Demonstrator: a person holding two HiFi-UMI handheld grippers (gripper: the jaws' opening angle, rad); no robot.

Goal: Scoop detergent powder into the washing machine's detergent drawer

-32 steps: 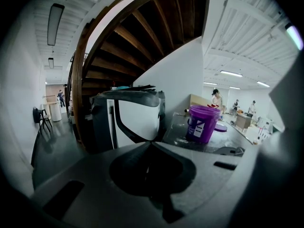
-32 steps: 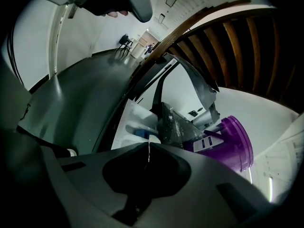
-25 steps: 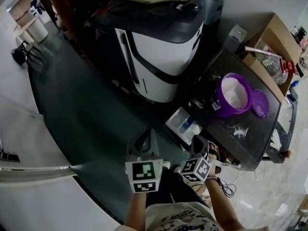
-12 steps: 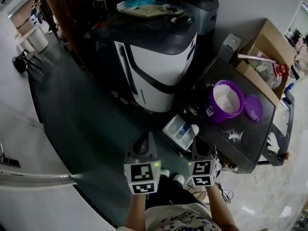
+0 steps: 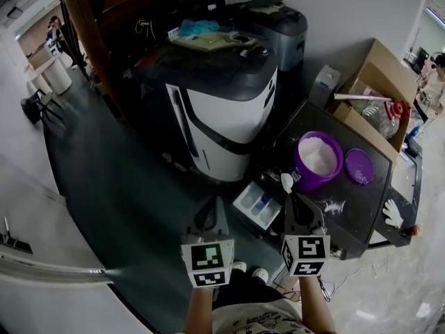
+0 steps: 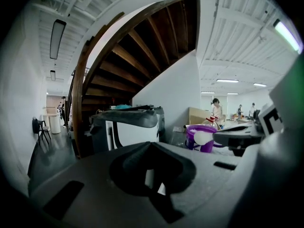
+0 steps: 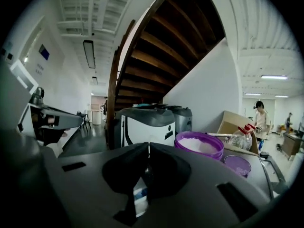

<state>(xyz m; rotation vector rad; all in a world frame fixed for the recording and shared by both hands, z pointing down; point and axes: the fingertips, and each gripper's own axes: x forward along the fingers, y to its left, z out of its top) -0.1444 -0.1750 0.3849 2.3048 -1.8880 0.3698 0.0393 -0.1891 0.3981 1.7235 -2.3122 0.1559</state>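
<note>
A white scoop (image 5: 286,181) sticks out of my right gripper (image 5: 289,195), whose jaws are shut on its handle. The scoop's bowl (image 6: 204,137) hangs between the open detergent drawer (image 5: 258,204), white with blue compartments, and the purple tub (image 5: 316,160) of white powder. In the right gripper view the tub (image 7: 199,145) sits just right of the closed jaws (image 7: 148,146), with the drawer (image 7: 140,194) below them. My left gripper (image 5: 216,202) is shut on nothing, left of the drawer and above the dark floor.
The tub's purple lid (image 5: 359,166) lies on the dark top (image 5: 348,207) beside spilled powder. A white and black machine (image 5: 222,103) stands behind the drawer. A cardboard box (image 5: 379,75) with a bottle is at the right. A wooden staircase (image 5: 90,19) rises at the left.
The right gripper has swung up and right, so the scoop now hangs between the drawer and the tub. The left gripper stays alongside. The head view has shifted.
</note>
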